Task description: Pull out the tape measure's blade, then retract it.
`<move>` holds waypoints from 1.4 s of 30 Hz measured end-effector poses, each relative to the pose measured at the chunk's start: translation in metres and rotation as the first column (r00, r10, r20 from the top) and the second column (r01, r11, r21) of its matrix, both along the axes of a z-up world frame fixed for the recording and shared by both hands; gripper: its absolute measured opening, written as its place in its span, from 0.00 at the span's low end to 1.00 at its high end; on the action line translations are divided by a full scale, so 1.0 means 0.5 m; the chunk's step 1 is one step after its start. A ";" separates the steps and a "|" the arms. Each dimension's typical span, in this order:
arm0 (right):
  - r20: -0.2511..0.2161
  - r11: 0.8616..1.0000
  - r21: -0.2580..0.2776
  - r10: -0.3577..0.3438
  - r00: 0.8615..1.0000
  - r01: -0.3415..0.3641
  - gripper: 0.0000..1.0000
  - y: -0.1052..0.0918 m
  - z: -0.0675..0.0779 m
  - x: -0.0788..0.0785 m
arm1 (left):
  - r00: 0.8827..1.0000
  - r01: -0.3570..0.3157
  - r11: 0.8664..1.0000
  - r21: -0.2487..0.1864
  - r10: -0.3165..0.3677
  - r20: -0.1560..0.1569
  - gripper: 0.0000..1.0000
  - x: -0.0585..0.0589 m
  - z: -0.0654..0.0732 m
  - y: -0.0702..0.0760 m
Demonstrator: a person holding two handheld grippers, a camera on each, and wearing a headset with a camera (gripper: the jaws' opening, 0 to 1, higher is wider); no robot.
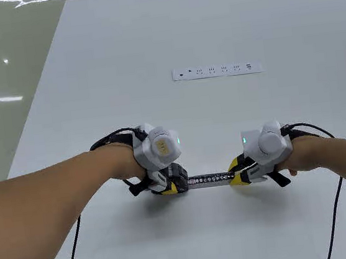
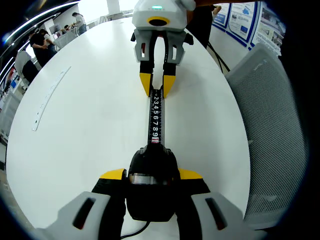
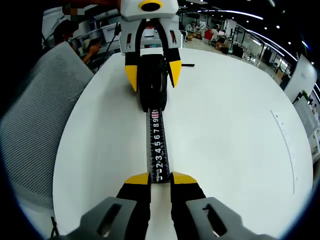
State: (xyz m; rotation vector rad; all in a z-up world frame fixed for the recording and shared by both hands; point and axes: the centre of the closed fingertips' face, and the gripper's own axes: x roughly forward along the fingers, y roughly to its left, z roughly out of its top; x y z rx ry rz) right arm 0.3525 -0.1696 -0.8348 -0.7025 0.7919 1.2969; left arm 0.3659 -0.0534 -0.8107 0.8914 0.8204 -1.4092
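Observation:
My left gripper [image 2: 151, 175] is shut on the black tape measure case [image 2: 151, 182], which rests on the white table [image 1: 152, 57]. In the head view the case [image 1: 177, 180] sits under the left gripper [image 1: 166, 183]. A short length of blade [image 2: 155, 120] with printed numbers runs straight out to the right gripper [image 2: 156, 85]. My right gripper [image 3: 160, 178] is shut on the blade's tip, and the blade [image 3: 157, 145] leads back to the case [image 3: 151, 82]. In the head view the blade [image 1: 210, 178] spans the gap to the right gripper [image 1: 240, 177].
A white power strip [image 1: 216, 71] lies flat further back on the table. A grey mesh chair [image 2: 272, 120] stands beside the table's near edge. Black cables [image 1: 74, 247] trail from both grippers. People sit at desks in the background.

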 end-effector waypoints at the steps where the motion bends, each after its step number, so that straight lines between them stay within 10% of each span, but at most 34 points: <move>1: 0.001 1.000 -0.001 0.002 1.000 -0.002 0.13 -0.001 0.000 0.000 | 1.000 0.000 1.000 0.000 0.000 0.000 0.34 0.000 0.000 0.000; 42: 0.004 1.000 -0.029 0.006 1.000 -0.006 0.13 -0.036 -0.001 -0.004 | 1.000 0.001 1.000 0.004 -0.001 0.000 0.34 -0.001 -0.001 -0.001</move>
